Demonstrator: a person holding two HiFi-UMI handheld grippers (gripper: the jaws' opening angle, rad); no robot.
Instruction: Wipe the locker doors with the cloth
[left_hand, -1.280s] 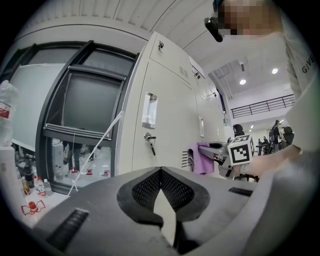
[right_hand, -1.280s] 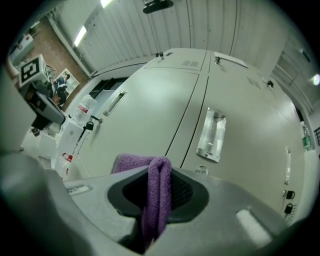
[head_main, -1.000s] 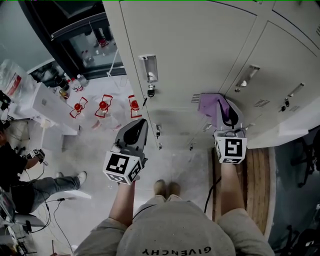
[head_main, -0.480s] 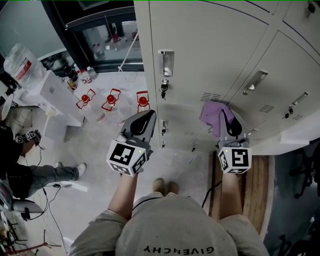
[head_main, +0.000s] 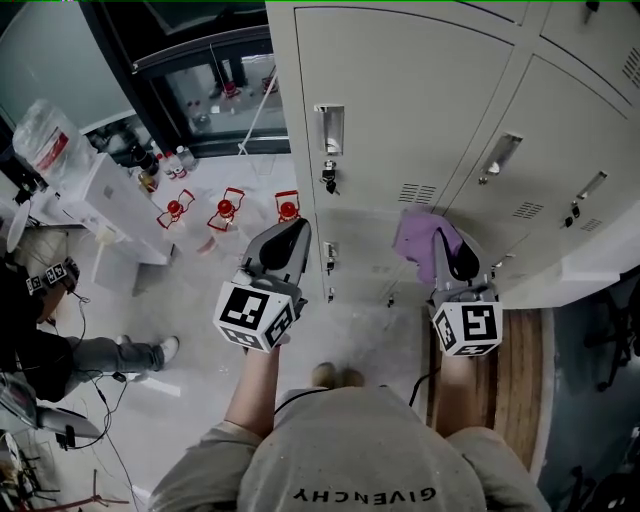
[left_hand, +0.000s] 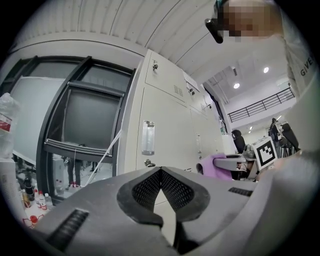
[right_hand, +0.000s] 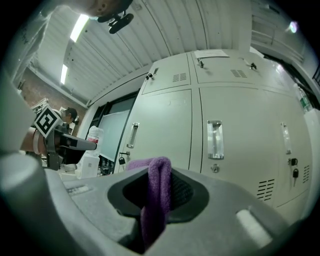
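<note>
Jaws clamp cloth, right gripper facing lockers.

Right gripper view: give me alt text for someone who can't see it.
The right gripper is shut on a folded purple cloth, facing pale grey locker doors with recessed handles. The left gripper shows at far left.

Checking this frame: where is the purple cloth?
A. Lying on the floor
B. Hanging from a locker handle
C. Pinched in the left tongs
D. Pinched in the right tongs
D: the right gripper view shows the purple cloth clamped between the right tongs, while the left tongs are closed on nothing.
</note>
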